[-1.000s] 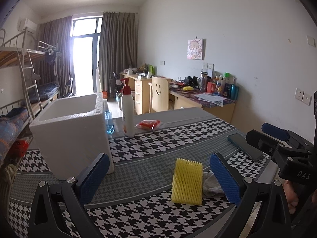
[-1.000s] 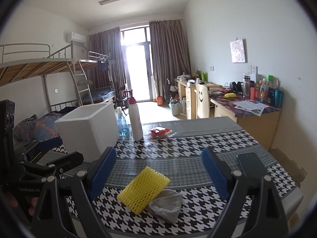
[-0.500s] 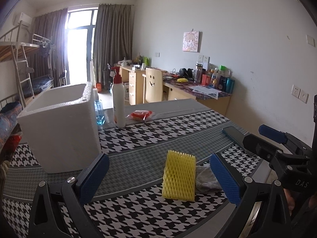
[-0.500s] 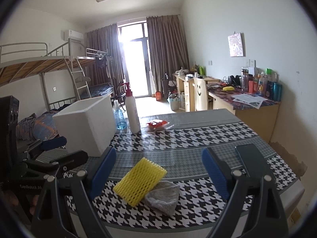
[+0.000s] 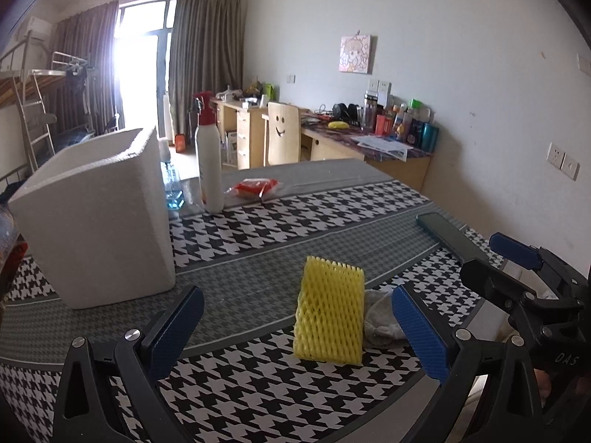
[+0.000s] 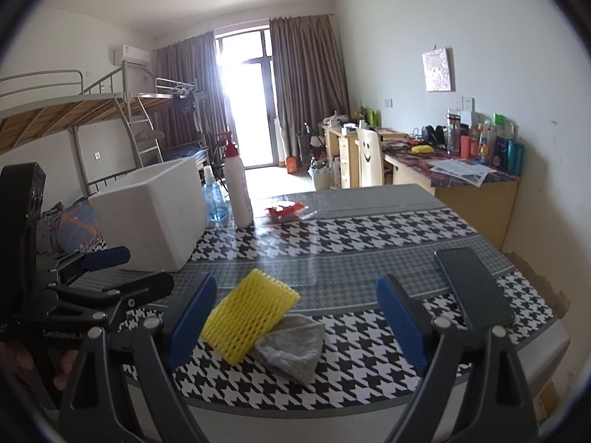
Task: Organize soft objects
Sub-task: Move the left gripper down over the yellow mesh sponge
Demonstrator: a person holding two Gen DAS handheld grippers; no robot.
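Note:
A yellow foam net sleeve lies on the houndstooth table, also in the right wrist view. A grey cloth lies against its right side, seen too in the right wrist view. A white foam box stands open at the left, also in the right wrist view. My left gripper is open and empty, just short of the sleeve. My right gripper is open and empty, above the sleeve and cloth at the table's near edge.
A white spray bottle, a clear blue bottle and a red packet stand behind the box. A black phone lies at the table's right edge. A desk and chair stand beyond.
Both grippers have come lower and a little nearer the sleeve and cloth. Both stay open. Nothing on the table has moved.

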